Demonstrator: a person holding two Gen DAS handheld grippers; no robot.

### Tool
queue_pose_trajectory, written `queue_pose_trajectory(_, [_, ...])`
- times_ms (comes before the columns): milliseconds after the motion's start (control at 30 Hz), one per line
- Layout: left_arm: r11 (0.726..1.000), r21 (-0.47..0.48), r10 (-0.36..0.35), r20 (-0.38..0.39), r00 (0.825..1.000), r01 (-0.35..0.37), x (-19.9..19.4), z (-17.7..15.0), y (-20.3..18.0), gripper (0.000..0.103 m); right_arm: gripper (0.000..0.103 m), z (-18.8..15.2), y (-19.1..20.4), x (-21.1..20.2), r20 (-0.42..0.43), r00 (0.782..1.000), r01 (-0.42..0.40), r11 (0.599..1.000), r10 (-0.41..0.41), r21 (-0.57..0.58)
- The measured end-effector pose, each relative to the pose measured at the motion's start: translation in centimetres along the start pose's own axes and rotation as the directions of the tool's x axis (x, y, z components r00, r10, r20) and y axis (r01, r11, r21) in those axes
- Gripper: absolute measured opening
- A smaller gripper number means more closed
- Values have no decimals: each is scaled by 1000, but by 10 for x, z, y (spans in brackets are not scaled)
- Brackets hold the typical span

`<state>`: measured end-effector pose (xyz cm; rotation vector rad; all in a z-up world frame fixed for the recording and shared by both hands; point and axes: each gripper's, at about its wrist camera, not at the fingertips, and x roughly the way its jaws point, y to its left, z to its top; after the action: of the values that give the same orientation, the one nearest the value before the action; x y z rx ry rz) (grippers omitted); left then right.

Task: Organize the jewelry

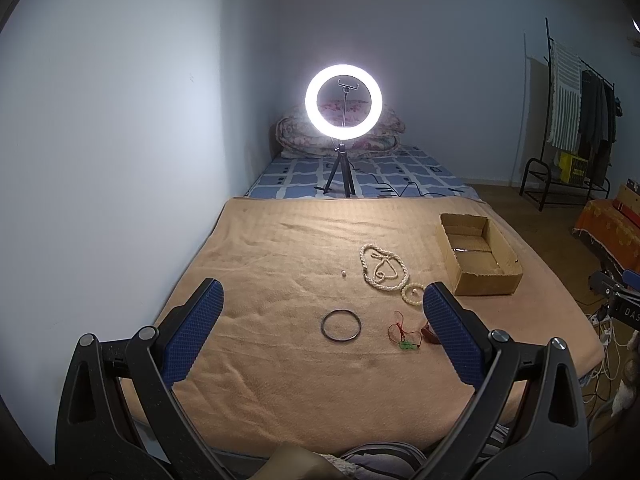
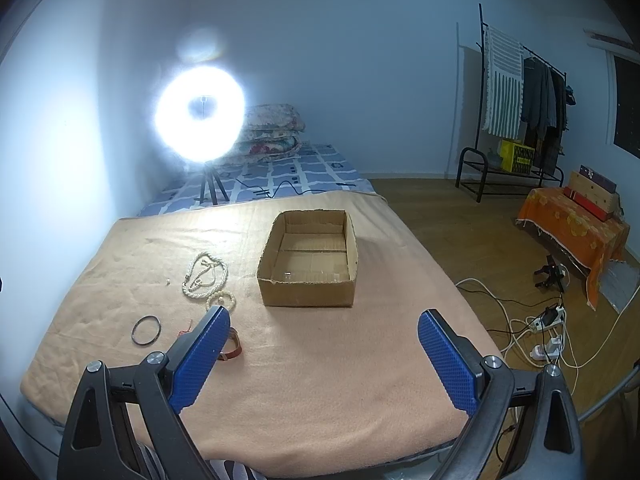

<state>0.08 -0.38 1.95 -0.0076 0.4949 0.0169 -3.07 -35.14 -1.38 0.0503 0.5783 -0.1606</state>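
Jewelry lies on a peach blanket (image 1: pixel 280 380). A pearl necklace (image 1: pixel 382 268) (image 2: pixel 206 272), a small pearl bracelet (image 1: pixel 412 294) (image 2: pixel 221 301), a dark bangle (image 1: pixel 341 326) (image 2: pixel 146 330), a red cord with a green charm (image 1: pixel 404 338), a brown bracelet (image 2: pixel 234 348) and one tiny bead (image 1: pixel 343 273) are spread out. An open cardboard box (image 1: pixel 480 256) (image 2: pixel 308 258) stands to their right. My left gripper (image 1: pixel 320 304) is open above the bangle. My right gripper (image 2: pixel 324 320) is open, just before the box. Both are empty.
A lit ring light on a tripod (image 1: pixel 343 100) (image 2: pixel 200 114) stands on the bed behind the blanket, with folded quilts (image 2: pixel 272 128). A clothes rack (image 2: pixel 520 92), an orange-covered stand (image 2: pixel 572 228) and cables with power strips (image 2: pixel 548 320) are on the floor to the right.
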Motion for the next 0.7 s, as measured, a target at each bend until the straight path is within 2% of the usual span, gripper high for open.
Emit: queue_pose_trajectory(700, [1000,4,-5,4,1000,5,-2,-2,1,102,96,-1,-6,-3,-3,1000,3,1000,-3,16])
